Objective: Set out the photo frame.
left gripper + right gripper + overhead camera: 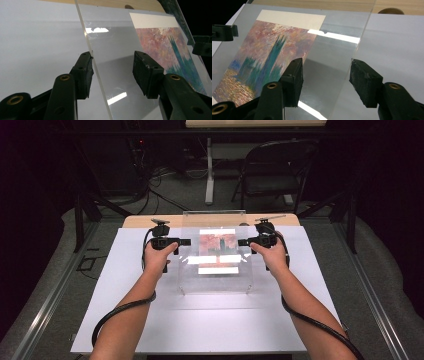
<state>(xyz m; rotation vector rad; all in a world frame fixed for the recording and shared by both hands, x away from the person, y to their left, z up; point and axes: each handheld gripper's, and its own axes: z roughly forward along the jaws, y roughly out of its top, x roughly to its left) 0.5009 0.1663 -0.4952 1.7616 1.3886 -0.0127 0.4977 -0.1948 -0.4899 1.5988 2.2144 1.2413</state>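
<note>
Clear acrylic cover [216,251] sits mid-table on white sheet [125,285], over a reddish painting print [218,241]. Left gripper [186,241] at cover's left edge, right gripper [242,241] at right edge, both pointing inward. Forearms enter from bottom, cables trailing. Folding chair [272,167] behind table.

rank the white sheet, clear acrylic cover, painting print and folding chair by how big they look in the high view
1. white sheet
2. clear acrylic cover
3. folding chair, though it stands farther off, so its rank against the cover is unsure
4. painting print
</note>
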